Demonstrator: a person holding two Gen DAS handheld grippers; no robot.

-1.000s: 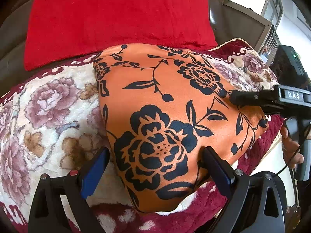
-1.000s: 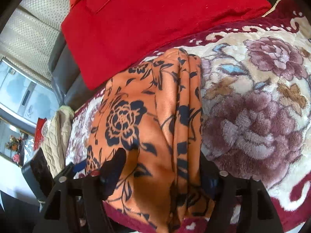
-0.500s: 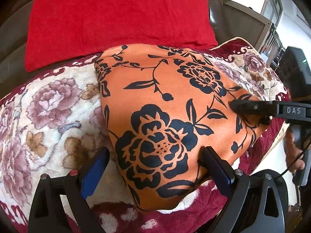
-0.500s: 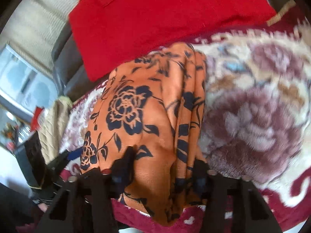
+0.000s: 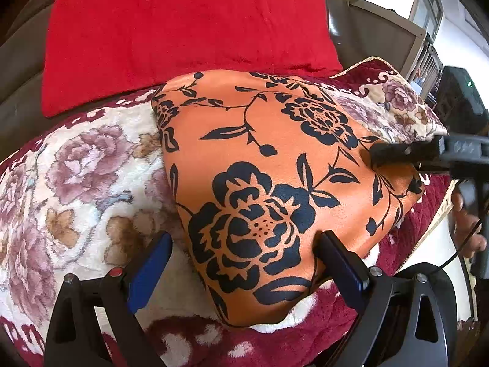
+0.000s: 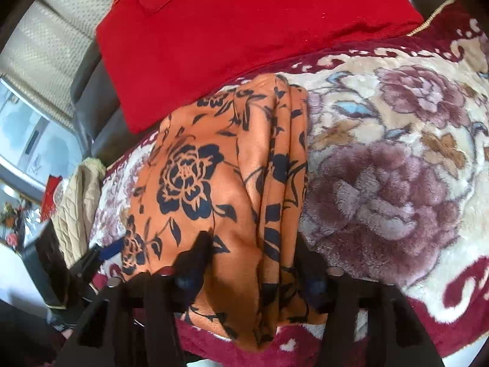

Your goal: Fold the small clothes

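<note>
Opening wide, the left gripper (image 5: pixel 244 255) sits at the near left corner of the orange flowered cloth (image 5: pixel 275 168), gripping nothing. On the right, the right gripper (image 6: pixel 253 257) squeezed the cloth's bunched edge a moment ago; now its jaws are opening around it. Both point steeply down. The cloth lies folded on the flowered blanket (image 5: pixel 76 168), so it looks nearly done.

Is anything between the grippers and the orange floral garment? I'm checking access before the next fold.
Nothing visible. The left gripper straddles the orange garment's near corner, jaws wide. The right gripper has the layered edge between its opening jaws.
</note>
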